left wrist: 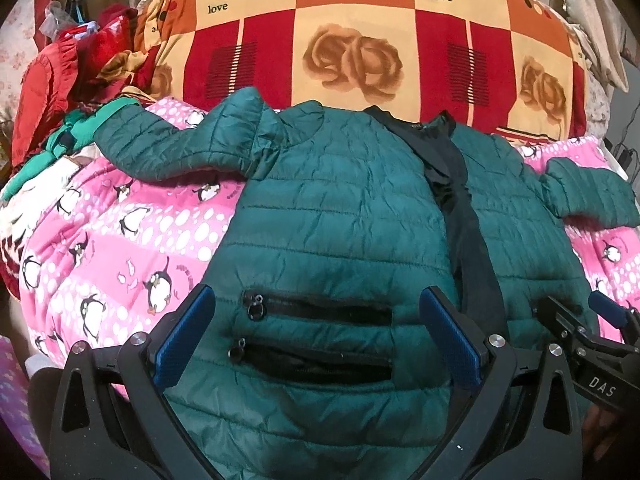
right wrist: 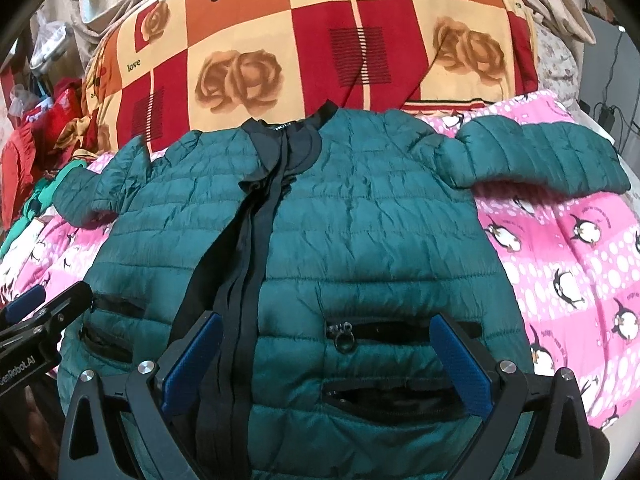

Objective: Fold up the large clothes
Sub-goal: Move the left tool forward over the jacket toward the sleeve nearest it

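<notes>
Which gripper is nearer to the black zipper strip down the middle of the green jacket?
Right. The right gripper has its left finger over the zipper strip; the left gripper hovers beside it, over the left pockets.

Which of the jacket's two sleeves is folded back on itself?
The sleeve on the right tongs' side: it doubles back into a short bundle. The other sleeve stretches out straight toward the clothes pile.

The jacket [left wrist: 332, 208]'s bottom hem is hidden behind both tools' frames and cut off by each picture's lower edge. Its neck label [right wrist: 280, 127] is too small to read. The left sleeve's cuff [left wrist: 116, 120] disappears among piled clothes [left wrist: 60, 92].
</notes>
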### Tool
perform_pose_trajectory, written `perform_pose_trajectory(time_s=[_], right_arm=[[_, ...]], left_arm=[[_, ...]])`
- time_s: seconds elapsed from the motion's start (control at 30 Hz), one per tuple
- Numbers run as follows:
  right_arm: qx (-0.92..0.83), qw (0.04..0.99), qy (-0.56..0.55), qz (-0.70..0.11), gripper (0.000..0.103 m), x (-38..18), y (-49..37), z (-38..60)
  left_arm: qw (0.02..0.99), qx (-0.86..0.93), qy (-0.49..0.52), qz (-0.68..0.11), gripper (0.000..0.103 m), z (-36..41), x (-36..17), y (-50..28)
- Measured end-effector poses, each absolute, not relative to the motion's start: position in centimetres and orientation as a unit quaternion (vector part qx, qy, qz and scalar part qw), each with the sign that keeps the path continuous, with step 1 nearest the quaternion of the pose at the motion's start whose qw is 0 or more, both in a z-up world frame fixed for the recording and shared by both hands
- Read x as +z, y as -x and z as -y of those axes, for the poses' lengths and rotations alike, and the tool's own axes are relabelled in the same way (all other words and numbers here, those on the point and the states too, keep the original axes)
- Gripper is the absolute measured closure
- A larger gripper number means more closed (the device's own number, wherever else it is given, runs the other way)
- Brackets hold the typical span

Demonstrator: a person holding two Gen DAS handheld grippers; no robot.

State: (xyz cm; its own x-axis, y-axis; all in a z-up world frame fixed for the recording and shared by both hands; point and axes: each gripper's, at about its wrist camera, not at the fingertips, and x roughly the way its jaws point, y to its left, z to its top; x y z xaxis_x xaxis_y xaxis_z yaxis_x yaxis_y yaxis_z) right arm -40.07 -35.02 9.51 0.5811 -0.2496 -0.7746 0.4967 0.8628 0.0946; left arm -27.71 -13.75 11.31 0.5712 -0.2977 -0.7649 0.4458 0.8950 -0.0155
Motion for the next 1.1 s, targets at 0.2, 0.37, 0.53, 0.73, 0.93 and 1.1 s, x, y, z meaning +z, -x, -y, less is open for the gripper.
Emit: perform_pose_trajectory(time_s=[0.2, 0.37, 0.53, 0.73, 0.93, 1.1], right_arm=[[-0.211, 0.875, -0.154, -0.408, 0.000, 9.3, 39.0, 35.4], [-0.212, 0.874, -0.151, -0.411, 0.000, 9.1, 37.8, 35.8], [-0.210, 0.872, -0.145, -0.417, 0.000, 8.7, 36.6, 36.2], [-0.207, 0.872, -0.146, -0.419, 0.000, 8.6, 35.5, 36.7], [-0.207, 0.872, -0.145, -0.418, 0.000, 8.8, 34.6, 37.2], [-0.205, 0.869, -0.154, -0.422, 0.000, 8.8, 33.8, 38.1]], left_arm=[[0.885, -0.198, -0.093, -0.411, 0.001, 14.1, 11.2, 26.3], [0.882, -0.195, -0.092, -0.419, 0.001, 14.5, 10.8, 24.9], [0.880, -0.191, -0.093, -0.425, 0.001, 15.0, 10.6, 23.8], [0.883, -0.185, -0.091, -0.422, 0.001, 15.3, 10.9, 22.5], [0.883, -0.187, -0.096, -0.419, 0.001, 16.3, 11.4, 21.4], [0.882, -0.191, -0.093, -0.421, 0.001, 17.2, 11.9, 20.4]])
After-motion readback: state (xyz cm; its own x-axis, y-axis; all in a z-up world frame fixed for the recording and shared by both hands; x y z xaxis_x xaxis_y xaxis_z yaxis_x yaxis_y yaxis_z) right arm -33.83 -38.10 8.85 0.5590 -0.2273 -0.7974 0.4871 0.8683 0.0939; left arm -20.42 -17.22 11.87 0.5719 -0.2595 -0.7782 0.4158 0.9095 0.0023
